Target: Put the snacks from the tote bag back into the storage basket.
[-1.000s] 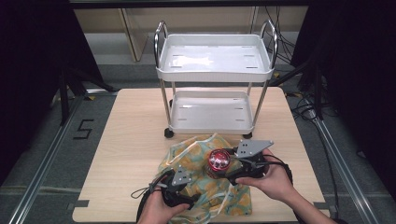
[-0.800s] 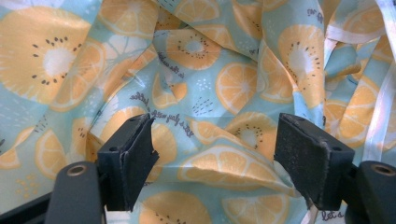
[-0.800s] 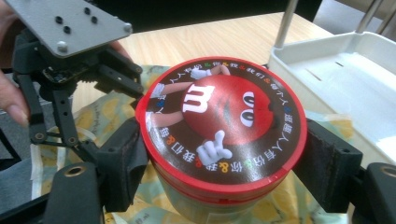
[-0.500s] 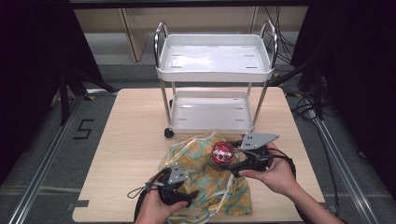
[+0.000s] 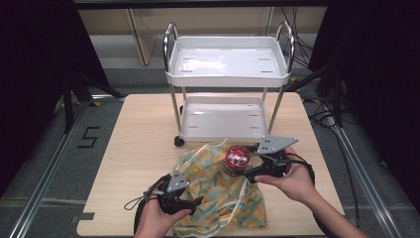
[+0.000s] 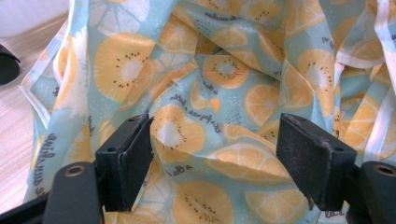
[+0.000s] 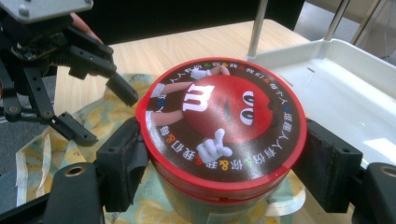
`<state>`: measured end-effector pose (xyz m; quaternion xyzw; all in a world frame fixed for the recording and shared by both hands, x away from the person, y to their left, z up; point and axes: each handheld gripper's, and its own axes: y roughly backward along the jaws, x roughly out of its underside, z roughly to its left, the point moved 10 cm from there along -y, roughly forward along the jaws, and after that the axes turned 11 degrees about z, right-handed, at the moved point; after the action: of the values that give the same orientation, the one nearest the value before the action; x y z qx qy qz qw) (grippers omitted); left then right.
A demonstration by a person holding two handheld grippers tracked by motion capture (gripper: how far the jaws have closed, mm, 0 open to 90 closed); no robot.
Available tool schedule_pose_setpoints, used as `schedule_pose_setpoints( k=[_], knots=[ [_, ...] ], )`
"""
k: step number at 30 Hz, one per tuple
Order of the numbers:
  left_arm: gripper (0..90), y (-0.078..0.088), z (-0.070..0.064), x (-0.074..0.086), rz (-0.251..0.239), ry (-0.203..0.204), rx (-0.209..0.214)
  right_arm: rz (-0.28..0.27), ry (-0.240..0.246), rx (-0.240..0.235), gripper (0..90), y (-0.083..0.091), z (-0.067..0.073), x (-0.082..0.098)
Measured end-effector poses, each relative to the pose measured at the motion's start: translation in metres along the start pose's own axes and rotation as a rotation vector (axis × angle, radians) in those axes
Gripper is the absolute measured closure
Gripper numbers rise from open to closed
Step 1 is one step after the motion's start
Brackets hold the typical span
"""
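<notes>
One jar with a red lid stands upright on a cloth near the front of the table. A red candy face is drawn on the lid. The right gripper grips the jar, with one black jaw pressed on each side just under the lid. The cloth is blue-green with orange fruit slices on it, and it lies crumpled. The left gripper rests on the near left part of the cloth. Its jaws stand wide apart, and the cloth bulges up between them without being pinched. A hand holds the right gripper. Behind the cloth, a white cart with two trays stands on the table.
</notes>
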<state>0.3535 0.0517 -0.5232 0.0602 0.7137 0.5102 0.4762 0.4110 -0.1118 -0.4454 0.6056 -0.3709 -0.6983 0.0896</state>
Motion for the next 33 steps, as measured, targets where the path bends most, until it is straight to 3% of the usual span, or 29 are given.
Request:
schedule_pose_setpoints(
  k=[2, 5, 7, 10, 11, 14, 16, 17, 18, 20, 22, 23, 24, 26, 28, 29, 33],
  knots=[
    [26.3, 0.000, 0.002, 0.002, 0.022, -0.030, -0.004, -0.013, 0.007, 0.007, 26.4, 0.001, -0.003, -0.003],
    [26.3, -0.002, 0.000, 0.002, 0.009, 0.018, 0.003, -0.004, -0.001, 0.011, 26.4, 0.004, -0.004, -0.006],
    [26.3, -0.001, 0.003, 0.002, 0.010, -0.009, -0.006, -0.009, 0.016, 0.019, 26.4, 0.006, -0.007, -0.009],
    [26.2, 0.000, 0.005, 0.004, 0.025, -0.009, -0.006, -0.030, 0.005, 0.033, 26.4, 0.007, -0.009, -0.013],
    [26.2, 0.000, 0.005, 0.002, 0.006, 0.000, -0.009, -0.010, 0.009, 0.018, 26.4, 0.008, -0.008, -0.012],
    [26.2, 0.001, 0.007, 0.003, 0.019, -0.021, -0.012, -0.017, 0.013, 0.028, 26.4, 0.009, -0.012, -0.014],
    [26.2, 0.001, 0.005, 0.003, 0.007, 0.017, -0.005, -0.015, 0.010, 0.033, 26.4, 0.010, -0.013, -0.015],
    [26.2, 0.002, 0.008, 0.002, 0.009, -0.010, -0.015, -0.020, 0.009, 0.035, 26.4, 0.009, -0.014, -0.016],
    [26.2, 0.003, 0.008, 0.003, 0.010, -0.013, -0.015, -0.023, 0.012, 0.041, 26.4, 0.010, -0.016, -0.016],
    [26.2, 0.003, 0.008, 0.002, -0.005, 0.031, -0.011, -0.020, 0.008, 0.037, 26.4, 0.010, -0.017, -0.016],
    [26.2, 0.006, 0.011, 0.004, 0.013, -0.005, -0.019, -0.025, 0.005, 0.042, 26.4, 0.010, -0.019, -0.016],
    [26.2, 0.005, 0.010, 0.003, 0.000, 0.020, -0.016, -0.013, 0.005, 0.038, 26.4, 0.011, -0.020, -0.015],
    [26.2, 0.005, 0.013, 0.001, -0.016, 0.003, -0.031, -0.023, 0.013, 0.055, 26.3, 0.011, -0.023, -0.015],
    [26.2, 0.006, 0.014, 0.004, 0.012, -0.015, -0.026, -0.021, 0.002, 0.054, 26.4, 0.011, -0.025, -0.013],
    [26.2, 0.004, 0.012, 0.002, -0.015, 0.015, -0.022, -0.023, -0.002, 0.063, 26.3, 0.011, -0.028, -0.012],
    [26.2, 0.006, 0.014, 0.004, 0.011, -0.017, -0.026, -0.016, -0.001, 0.063, 26.4, 0.012, -0.030, -0.012],
    [26.2, 0.006, 0.014, 0.005, 0.014, -0.020, -0.026, -0.007, -0.002, 0.071, 26.4, 0.014, -0.036, -0.011]
  ],
)
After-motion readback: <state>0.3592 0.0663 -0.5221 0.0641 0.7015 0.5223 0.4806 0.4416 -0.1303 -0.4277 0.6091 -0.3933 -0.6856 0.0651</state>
